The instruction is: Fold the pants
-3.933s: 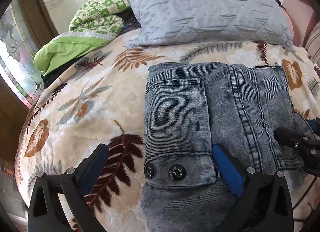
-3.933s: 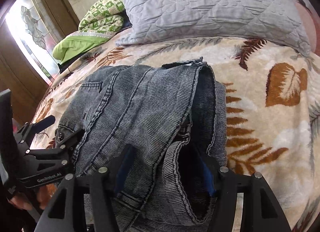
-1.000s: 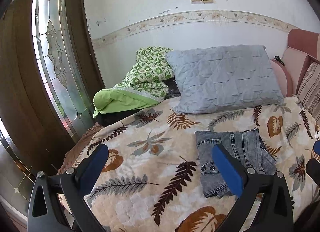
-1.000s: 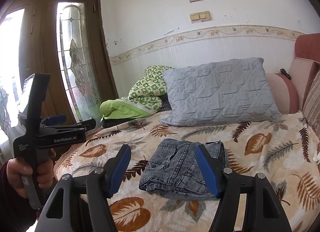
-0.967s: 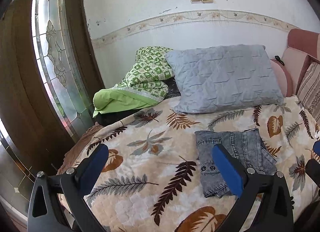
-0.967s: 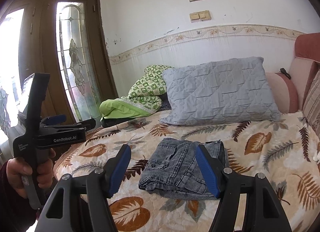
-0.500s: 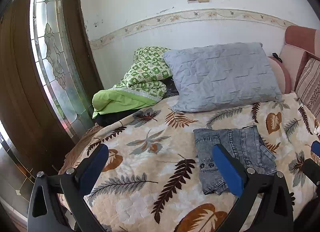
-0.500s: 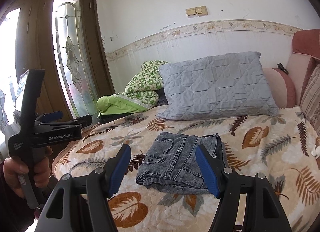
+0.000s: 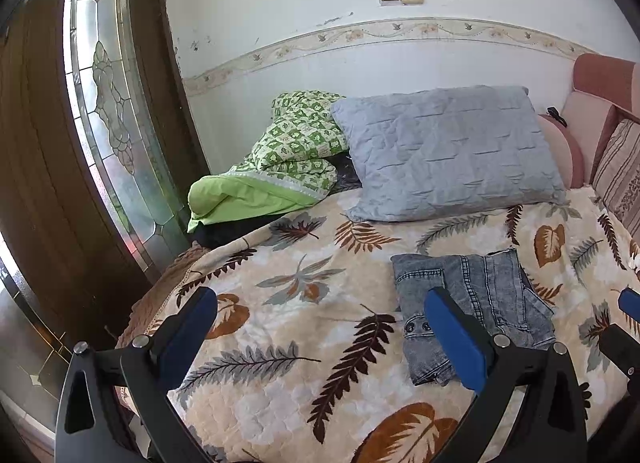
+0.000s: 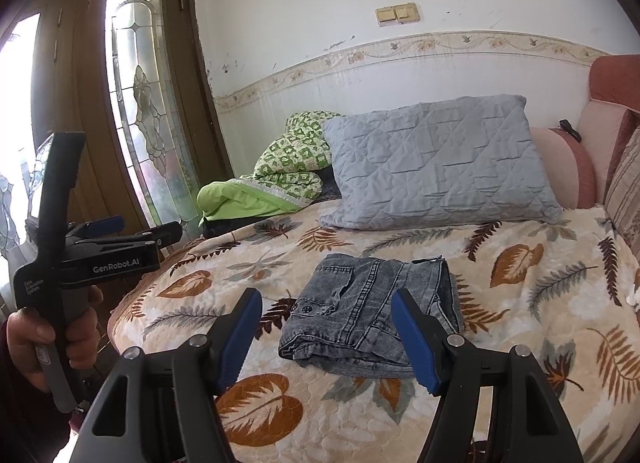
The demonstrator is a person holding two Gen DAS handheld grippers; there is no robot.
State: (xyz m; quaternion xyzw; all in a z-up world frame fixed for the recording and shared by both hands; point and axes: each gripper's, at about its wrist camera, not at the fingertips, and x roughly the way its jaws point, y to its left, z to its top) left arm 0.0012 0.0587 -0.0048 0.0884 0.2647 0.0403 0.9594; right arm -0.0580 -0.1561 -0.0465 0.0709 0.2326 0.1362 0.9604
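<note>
The pants, grey-washed denim, lie folded into a compact bundle on the leaf-print blanket, at centre of the right wrist view and at lower right of centre in the left wrist view. 2 dark buttons show on the near flap, and the stacked layers look slightly uneven along the near edge.

The right gripper is held back from the bundle with its blue pads spread wide and nothing between them. The left gripper is likewise wide open and empty, well apart from the denim; in the right wrist view it appears at the left edge, gripped by a hand.

Behind the bundle, toward the top of both frames, rest a grey quilted pillow and a green patterned quilt.

The fold looks finished, so the main risk is disturbance: stiff denim may spring open at the loose top layer, and a tong pad brushing the near edge on any further pass could drag the layers askew on the soft blanket.
</note>
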